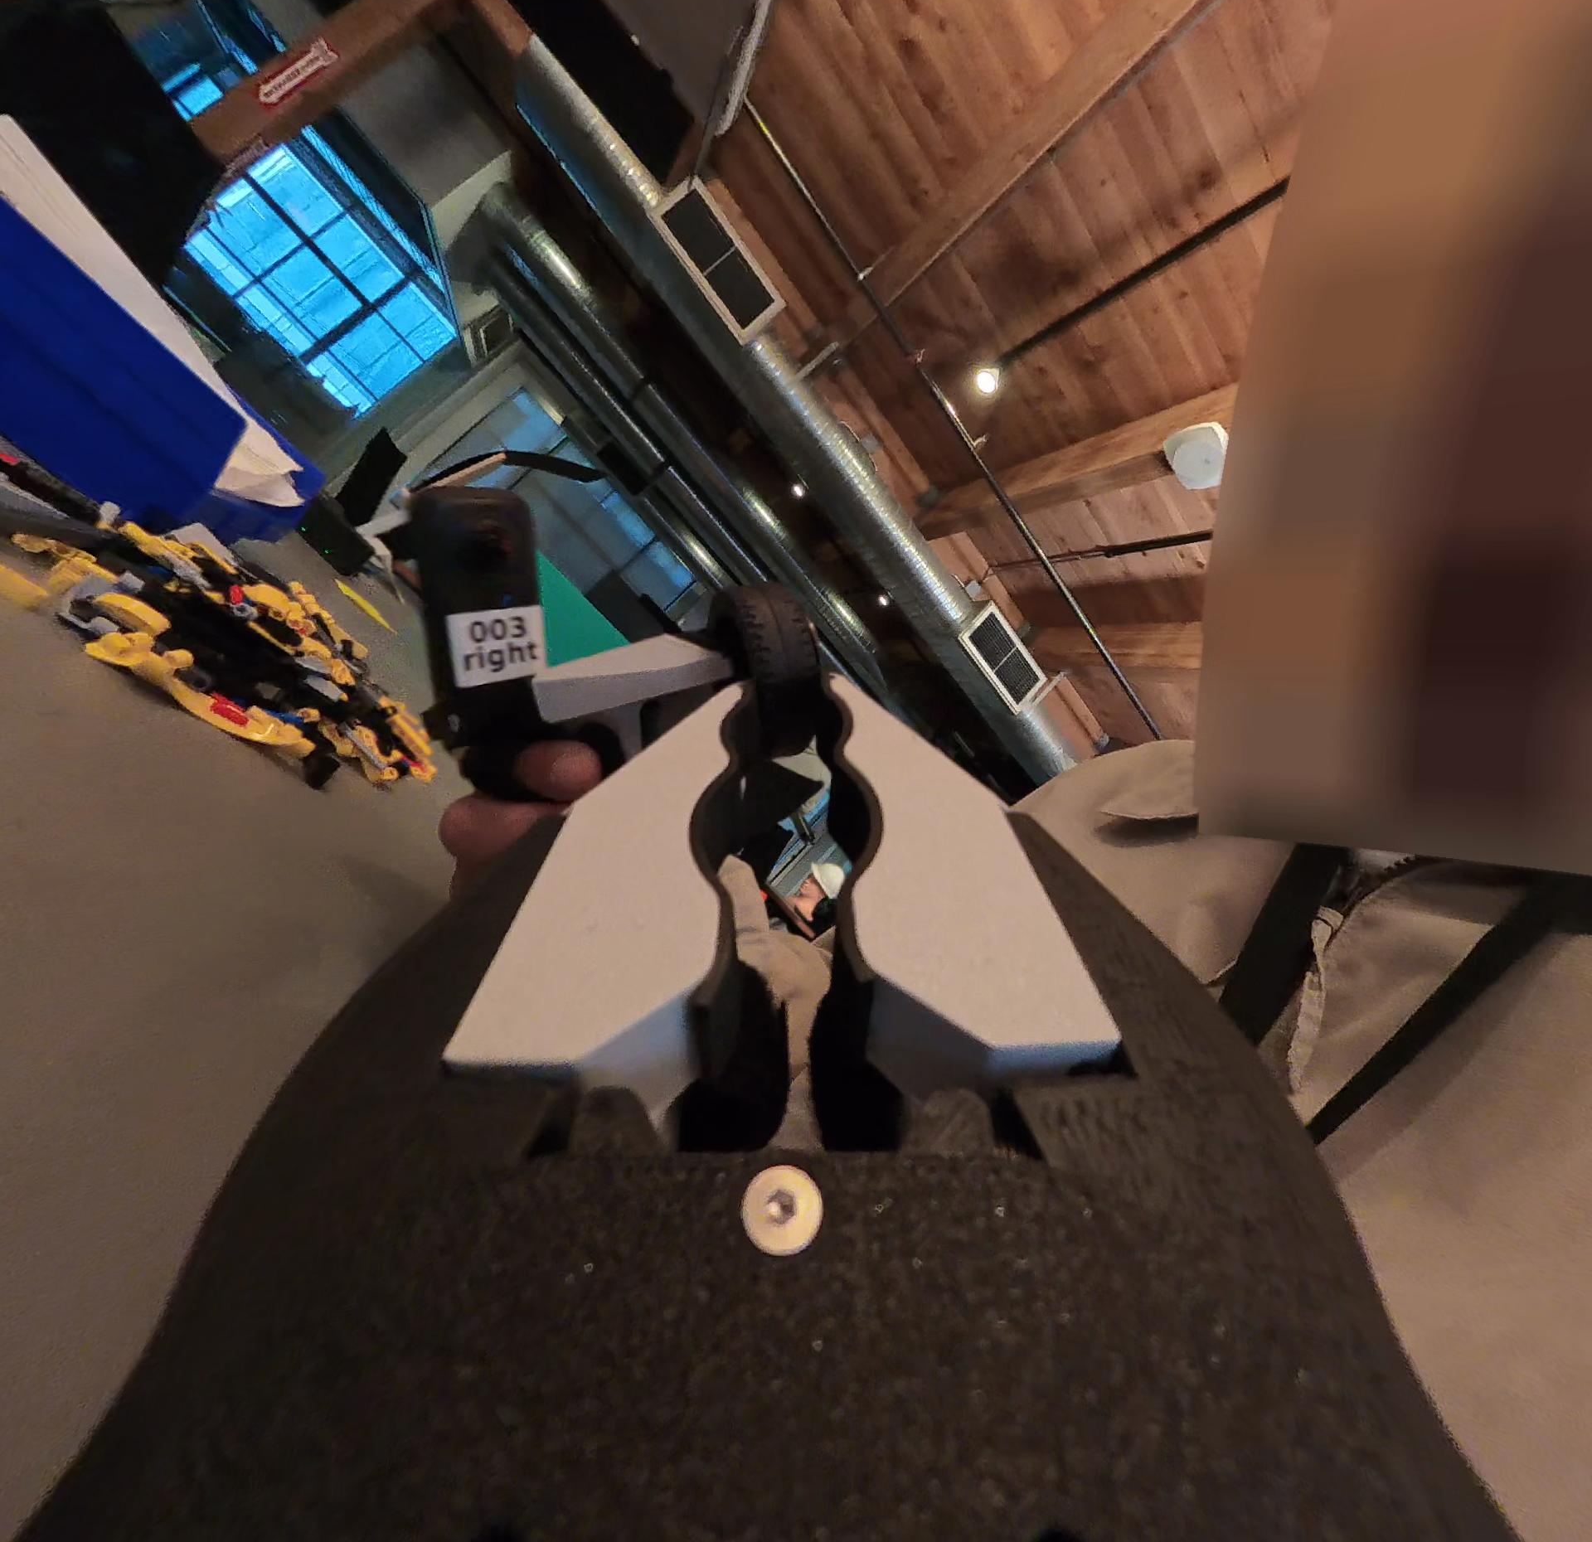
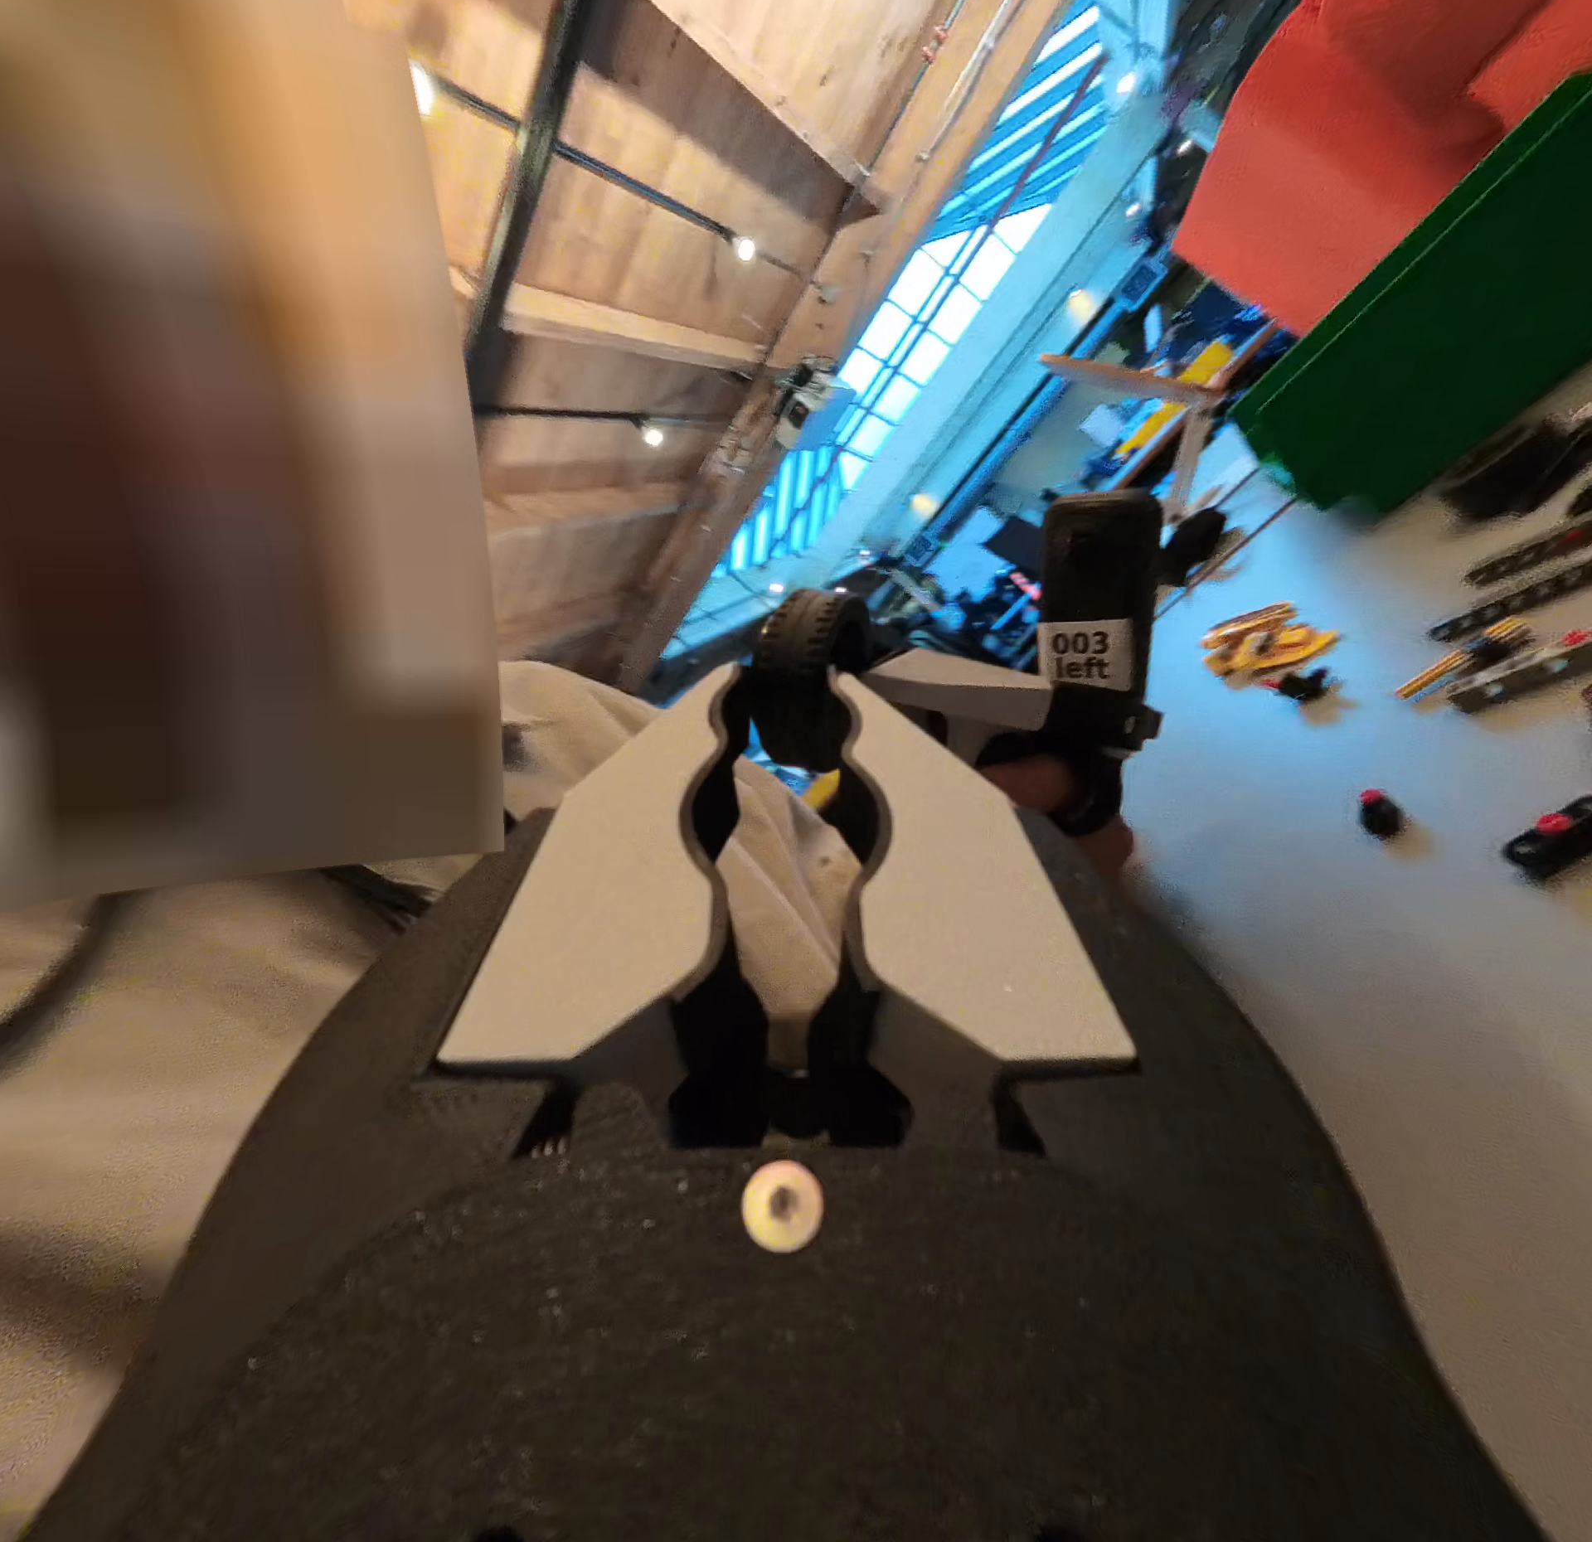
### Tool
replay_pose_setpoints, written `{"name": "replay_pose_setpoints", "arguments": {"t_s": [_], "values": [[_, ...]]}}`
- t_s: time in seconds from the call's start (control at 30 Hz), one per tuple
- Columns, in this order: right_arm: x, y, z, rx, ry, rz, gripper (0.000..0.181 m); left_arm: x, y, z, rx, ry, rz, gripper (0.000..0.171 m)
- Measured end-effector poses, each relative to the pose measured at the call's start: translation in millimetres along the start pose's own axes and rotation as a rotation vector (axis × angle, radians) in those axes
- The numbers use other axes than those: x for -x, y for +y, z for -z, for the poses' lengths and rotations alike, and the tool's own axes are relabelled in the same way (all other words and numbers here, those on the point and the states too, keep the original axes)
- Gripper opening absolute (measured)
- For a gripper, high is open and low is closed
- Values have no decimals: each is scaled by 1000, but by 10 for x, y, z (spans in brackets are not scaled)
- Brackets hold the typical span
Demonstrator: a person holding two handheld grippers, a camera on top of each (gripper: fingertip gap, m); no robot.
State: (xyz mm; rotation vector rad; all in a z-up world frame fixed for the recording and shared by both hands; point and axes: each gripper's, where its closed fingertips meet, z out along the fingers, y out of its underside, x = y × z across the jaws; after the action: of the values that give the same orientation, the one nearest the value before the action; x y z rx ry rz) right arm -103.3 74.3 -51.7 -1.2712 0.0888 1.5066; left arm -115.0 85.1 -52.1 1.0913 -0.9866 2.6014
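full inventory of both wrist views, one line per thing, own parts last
small tyre: 1, black, raised off the table, pinched at both grippers' tips
building-brick parts pile: many, yellow and black, on the table, left in the left wrist view
loose brick parts: several, black, yellow, red, on the table, right in the right wrist view
blue bin: 1, table's far left
green bin: 1, upper right
red bin: 1, above the green one
table: 1, grey
left gripper: grey jaws shut on the tyre
right gripper: grey jaws shut on the tyre
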Motion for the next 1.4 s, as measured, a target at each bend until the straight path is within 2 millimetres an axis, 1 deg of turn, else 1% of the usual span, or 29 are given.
{"name": "replay_pose_setpoints", "arguments": {"t_s": [0.03, 0.2, 0.23, 0.27, 0.3, 0.33, 0.37, 0.4, 0.43, 0.47, 0.5, 0.53, 0.63, 0.67, 0.7, 0.73, 0.77, 0.83, 0.9, 0.93, 0.97, 1.03, 1.13, 1.17, 1.2, 1.27, 1.3, 1.33, 1.4], "values": [[29, 12, -9, 2, -6, 19, 16, -9, 17, 0, 13, 5, 0, 12], [114, 19, 4, -18, -140, -142, 11, 47, 43, -4, 36, 9, 50, 12], [203, 42, -6, -8, -200, -157, 10, 88, 50, -2, 39, -11, 53, 13], [324, 63, -24, -3, -274, -140, 8, 239, 43, 26, 29, -94, 71, 0], [564, 131, -60, 42, -402, -137, 8, 374, 7, 62, 3, -161, 100, 0], [542, 312, -219, 122, -334, -51, 8, 329, -13, 42, -5, -126, 100, 0], [221, 570, -366, 256, -114, 40, 10, 275, 45, -6, 33, -124, 41, 0], [9, 654, -352, 307, -24, 31, 10, 267, 106, -34, 73, -156, -27, 0], [88, 438, -293, 189, -102, -61, 9, 298, 117, -24, 82, -185, -44, 0], [188, 228, -190, 94, -150, -42, 9, 335, 65, 14, 53, -206, -30, 0], [238, 133, -111, 69, -137, 20, 9, 388, -23, 75, 9, -241, -27, 0], [196, 120, -77, 84, -68, 79, 9, 445, -115, 144, -31, -286, -40, 0], [-163, 89, -2, 82, 185, 172, 8, 464, -264, 231, -69, -391, -212, 0], [-306, 27, 60, 51, 282, 196, 8, 456, -245, 223, -47, -430, -300, 6], [-384, -16, 118, 37, 343, 217, 9, 448, -207, 205, -19, -461, -370, 18], [-398, -52, 149, 27, 370, 242, 8, 432, -159, 175, 7, -468, -409, 28], [-388, -72, 159, 23, 383, 275, 9, 426, -118, 148, 26, -461, -415, 30], [-443, 4, 139, 78, 418, 302, 8, 452, -79, 120, 49, -438, -347, 35], [-480, 55, 106, 105, 439, 324, 8, 465, -61, 114, 57, -403, -266, 33], [-446, 53, 95, 102, 416, 322, 9, 459, -67, 122, 51, -393, -247, 30], [-414, 55, 85, 97, 386, 300, 9, 460, -69, 129, 47, -392, -243, 20], [-423, 94, 68, 112, 364, 259, 9, 440, -68, 134, 41, -389, -252, 19], [-350, 137, 31, 108, 252, 127, 8, 389, -63, 113, 28, -357, -248, 18], [-276, 140, 16, 104, 195, 101, 8, 359, -54, 100, 27, -325, -223, 9], [-218, 132, 1, 94, 152, 85, 8, 313, -41, 81, 23, -281, -196, 9], [-221, 125, 0, 92, 141, 63, 8, 304, -45, 83, 16, -269, -174, 7], [-156, 109, -11, 76, 83, 29, 8, 266, -41, 63, 12, -240, -170, 7], [-64, 96, -21, 58, 2, -28, 9, 218, -35, 38, 3, -196, -145, 0], [-80, 93, -3, 48, -3, -54, 9, 222, -36, 39, -2, -192, -123, 0]]}}
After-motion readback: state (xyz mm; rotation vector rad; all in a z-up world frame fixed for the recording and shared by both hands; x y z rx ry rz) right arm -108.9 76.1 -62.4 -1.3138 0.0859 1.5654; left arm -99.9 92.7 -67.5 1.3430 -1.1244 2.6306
